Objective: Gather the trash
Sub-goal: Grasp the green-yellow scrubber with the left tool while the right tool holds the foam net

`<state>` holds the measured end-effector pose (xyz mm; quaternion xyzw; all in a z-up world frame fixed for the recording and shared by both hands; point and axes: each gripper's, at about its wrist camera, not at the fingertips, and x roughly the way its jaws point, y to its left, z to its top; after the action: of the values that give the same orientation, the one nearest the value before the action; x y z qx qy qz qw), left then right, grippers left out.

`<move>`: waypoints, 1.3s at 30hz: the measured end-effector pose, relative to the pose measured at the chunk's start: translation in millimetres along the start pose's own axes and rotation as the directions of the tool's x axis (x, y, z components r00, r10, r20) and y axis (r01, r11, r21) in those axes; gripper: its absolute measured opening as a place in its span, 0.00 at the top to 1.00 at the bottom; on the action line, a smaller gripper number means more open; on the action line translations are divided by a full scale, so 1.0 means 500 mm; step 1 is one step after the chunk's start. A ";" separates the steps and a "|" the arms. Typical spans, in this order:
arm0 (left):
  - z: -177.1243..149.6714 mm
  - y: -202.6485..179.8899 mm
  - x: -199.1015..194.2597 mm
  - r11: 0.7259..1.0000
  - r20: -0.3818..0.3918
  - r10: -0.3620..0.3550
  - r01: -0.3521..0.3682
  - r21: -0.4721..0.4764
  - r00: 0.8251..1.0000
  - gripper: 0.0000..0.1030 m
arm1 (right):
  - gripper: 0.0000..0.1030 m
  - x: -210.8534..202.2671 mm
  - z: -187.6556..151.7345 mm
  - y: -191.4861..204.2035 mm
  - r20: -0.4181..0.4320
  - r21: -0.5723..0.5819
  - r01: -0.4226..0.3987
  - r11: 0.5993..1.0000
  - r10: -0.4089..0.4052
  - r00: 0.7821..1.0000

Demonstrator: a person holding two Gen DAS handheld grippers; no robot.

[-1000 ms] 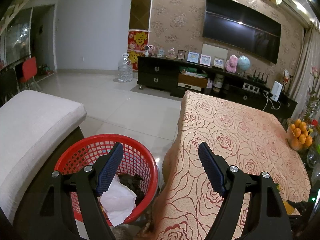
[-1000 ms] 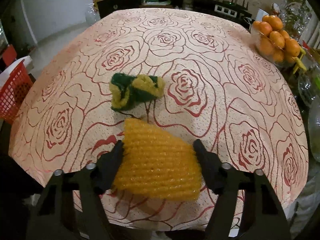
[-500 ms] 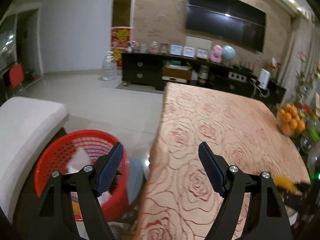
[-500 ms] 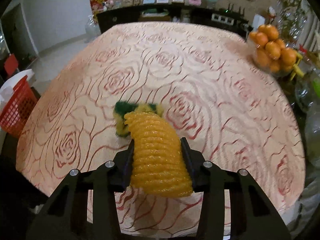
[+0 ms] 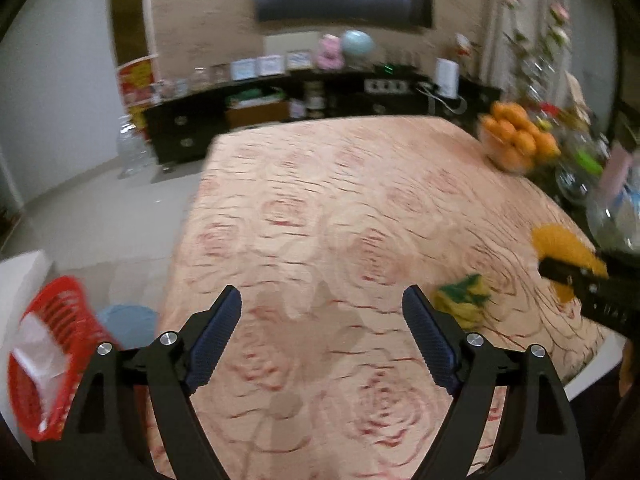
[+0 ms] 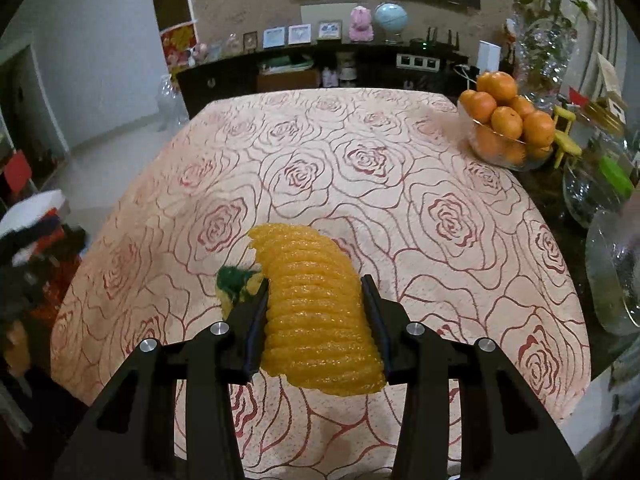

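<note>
My right gripper is shut on a ribbed orange foam net and holds it above the rose-patterned tablecloth; the net also shows in the left wrist view. A green and yellow crumpled piece lies on the cloth just left of the net, and shows in the left wrist view right of my left gripper. My left gripper is open and empty above the table's near left part. A red basket with white paper inside stands on the floor at the far left.
A glass bowl of oranges stands at the table's far right edge. Glass vases and jars crowd the right side. A white cushioned seat is beside the basket. A dark TV cabinet lines the back wall.
My right gripper closed on the orange net and lifted it off the cloth. My left gripper swung right from over the basket to over the table, staying open.
</note>
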<state>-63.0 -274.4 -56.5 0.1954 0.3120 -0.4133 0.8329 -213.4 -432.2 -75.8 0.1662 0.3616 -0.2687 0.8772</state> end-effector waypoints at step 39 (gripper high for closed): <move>0.016 -0.102 0.117 0.978 -0.083 -0.202 0.205 0.027 0.976 0.57 | 0.59 -0.004 0.005 -0.038 -0.006 0.095 -0.059 0.994 0.060 0.998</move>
<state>-74.5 -342.0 -94.1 0.1937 0.3559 -0.4937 0.7694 -224.6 -447.8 -74.4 0.2193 0.3471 -0.2587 0.8744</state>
